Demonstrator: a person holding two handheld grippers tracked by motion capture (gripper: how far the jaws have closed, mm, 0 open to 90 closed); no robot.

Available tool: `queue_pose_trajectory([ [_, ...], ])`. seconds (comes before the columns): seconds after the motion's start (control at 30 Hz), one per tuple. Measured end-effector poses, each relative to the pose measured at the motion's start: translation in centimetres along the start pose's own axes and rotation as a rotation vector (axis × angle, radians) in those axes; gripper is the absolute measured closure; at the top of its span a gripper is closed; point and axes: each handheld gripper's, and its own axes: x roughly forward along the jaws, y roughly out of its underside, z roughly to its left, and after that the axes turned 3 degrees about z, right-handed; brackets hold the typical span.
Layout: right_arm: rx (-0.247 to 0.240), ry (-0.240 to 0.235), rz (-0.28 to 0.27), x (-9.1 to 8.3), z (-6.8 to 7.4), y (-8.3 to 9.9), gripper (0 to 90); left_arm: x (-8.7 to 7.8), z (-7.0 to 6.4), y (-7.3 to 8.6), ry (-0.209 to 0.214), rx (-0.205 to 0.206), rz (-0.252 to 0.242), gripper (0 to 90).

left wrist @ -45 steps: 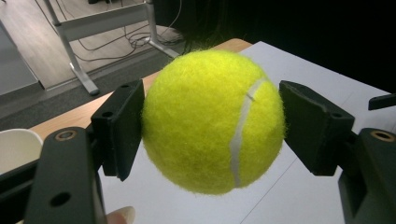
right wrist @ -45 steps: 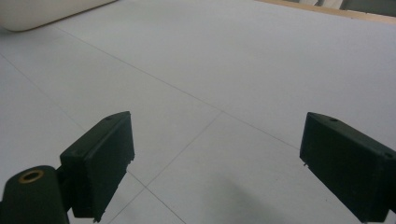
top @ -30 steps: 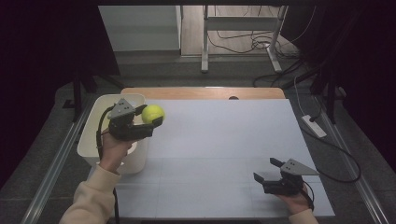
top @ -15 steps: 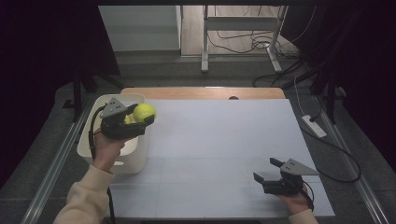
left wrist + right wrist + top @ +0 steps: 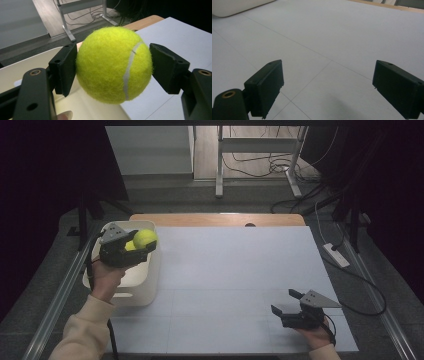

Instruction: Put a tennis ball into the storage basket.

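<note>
A yellow tennis ball [image 5: 145, 238] hangs above the right rim of a white bin [image 5: 131, 289] at the table's left edge, with my left gripper [image 5: 144, 244] shut on it. In the left gripper view the ball [image 5: 110, 62] sits pressed between both black jaws of that gripper [image 5: 113, 66], with the bin [image 5: 25, 67] below and behind it. A second small yellow patch [image 5: 129, 246] shows beside the gripper over the bin; I cannot tell what it is. My right gripper [image 5: 283, 301] rests low at the table's front right, open, with nothing between the jaws [image 5: 328, 87].
A white sheet [image 5: 235, 270] covers the table, with a wooden strip [image 5: 215, 219] along the far edge. The bin's corner [image 5: 234, 6] lies far off in the right gripper view. Cables and a metal frame [image 5: 260, 165] stand on the floor beyond.
My left gripper has carried the tennis ball leftward, from over the table sheet to over the bin's right rim. The right gripper has stayed put.
</note>
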Motion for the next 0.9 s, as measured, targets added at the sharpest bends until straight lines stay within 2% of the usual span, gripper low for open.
queue_pose_trajectory([
  [0.53, 0.0, 0.004, 0.003, 0.0, 0.0, 0.0, 9.8, -0.7, 1.9, 0.8, -0.06, -0.024, 0.027, 27.0],
  [0.9, -0.001, 0.004, 0.006, 0.0, 0.0, 0.0, 9.8, -0.9, 3.0, 1.4, -0.085, -0.039, 0.044, 26.9],
])
